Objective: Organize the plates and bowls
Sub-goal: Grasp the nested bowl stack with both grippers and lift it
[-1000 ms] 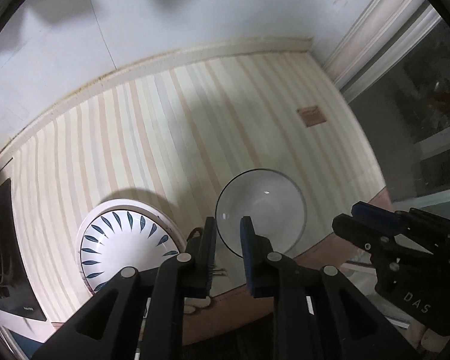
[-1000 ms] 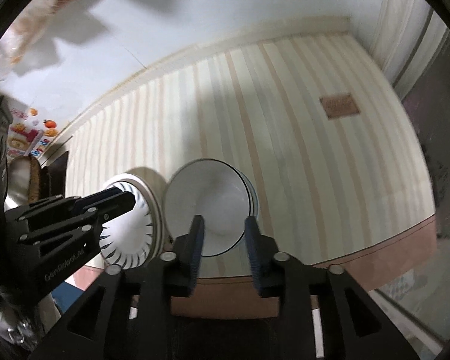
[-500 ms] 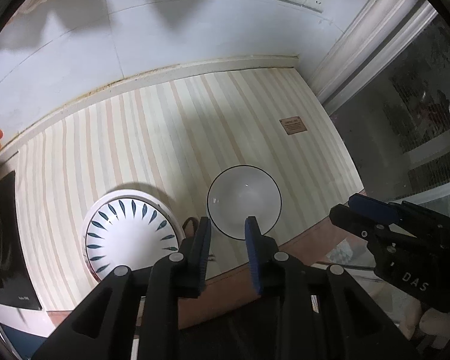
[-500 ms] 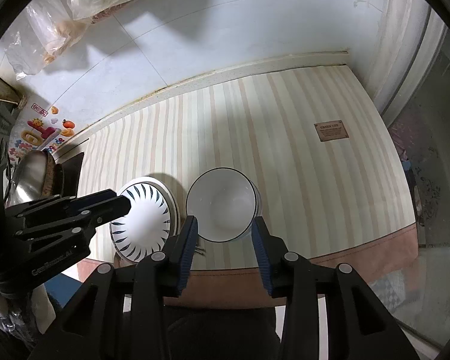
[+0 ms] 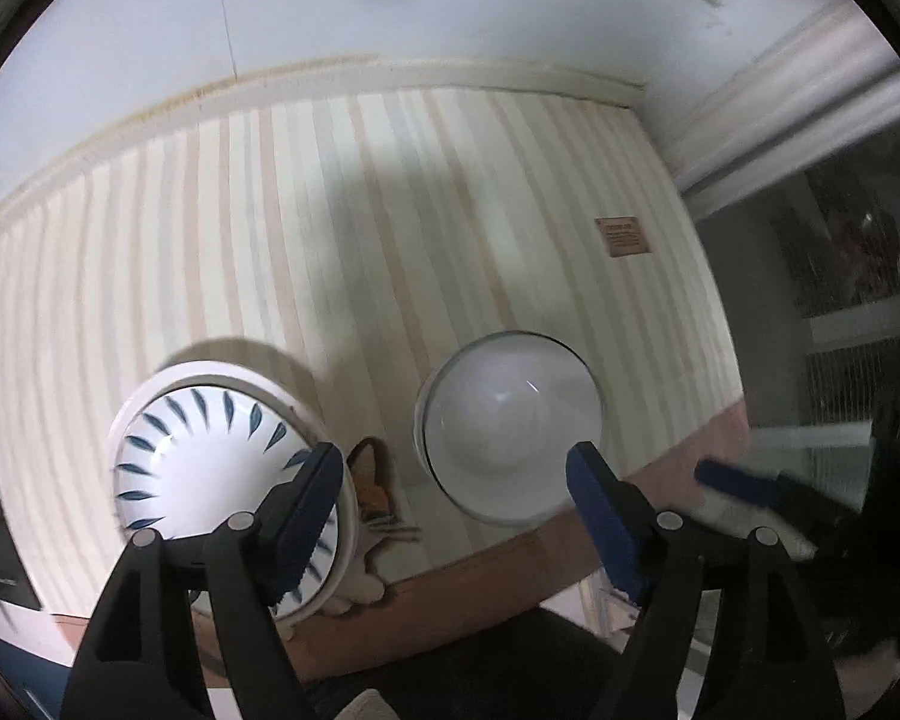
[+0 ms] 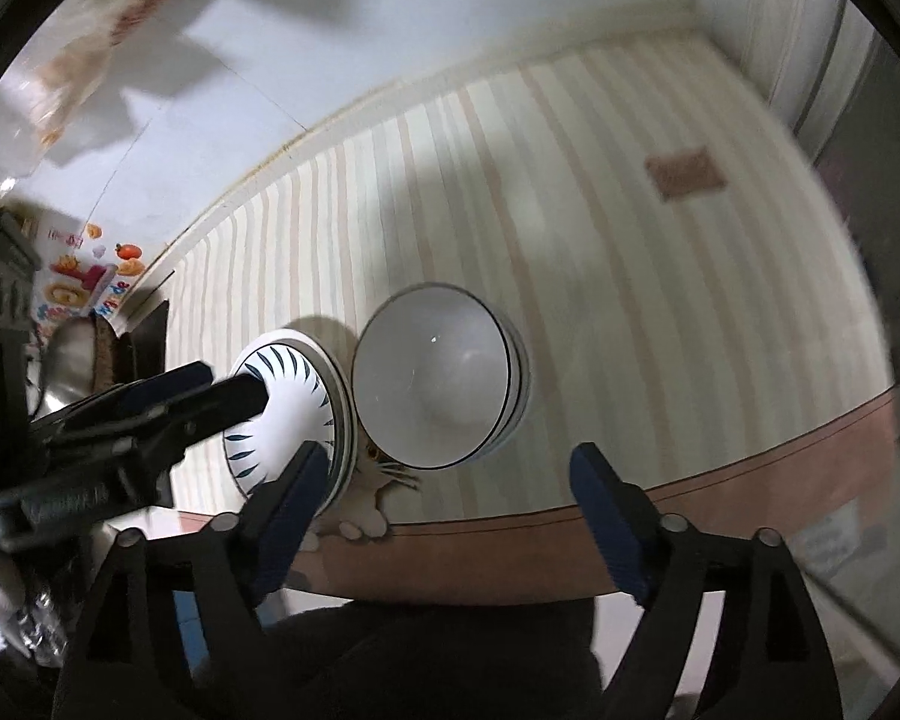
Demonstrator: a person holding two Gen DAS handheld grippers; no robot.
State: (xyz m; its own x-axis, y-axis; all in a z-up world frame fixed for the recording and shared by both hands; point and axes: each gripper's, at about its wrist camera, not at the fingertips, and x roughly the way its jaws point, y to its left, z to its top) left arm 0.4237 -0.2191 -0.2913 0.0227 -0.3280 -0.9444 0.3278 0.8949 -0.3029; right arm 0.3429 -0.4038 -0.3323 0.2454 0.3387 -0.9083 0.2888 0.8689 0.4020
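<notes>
**Both grippers spread above bowls at the table's near edge**

The left gripper (image 5: 450, 498) was found with its jaws spread wide and nothing held between them. It was positioned above the near edge of the striped tablecloth (image 5: 342, 228), with one blue finger pad over the rim of the patterned bowl (image 5: 210, 462) and the other beside the plain white bowl (image 5: 510, 420). Contact with either bowl could not be confirmed.

The right gripper (image 6: 444, 492) was likewise recorded released, jaws wide apart and empty, in front of the plain white bowl (image 6: 432, 384).

The patterned bowl, white with blue leaf marks, was seen seated on a white plate (image 5: 258, 375). The plain white bowl was seen nested in at least one similar bowl beneath. The two stacks stood just beside each other near the tablecloth's brown border. A cartoon cat print (image 5: 372, 492) was noted on the cloth between them. A small brown label (image 5: 624, 235) was noted farther back on the cloth, well apart from the bowls.
</notes>
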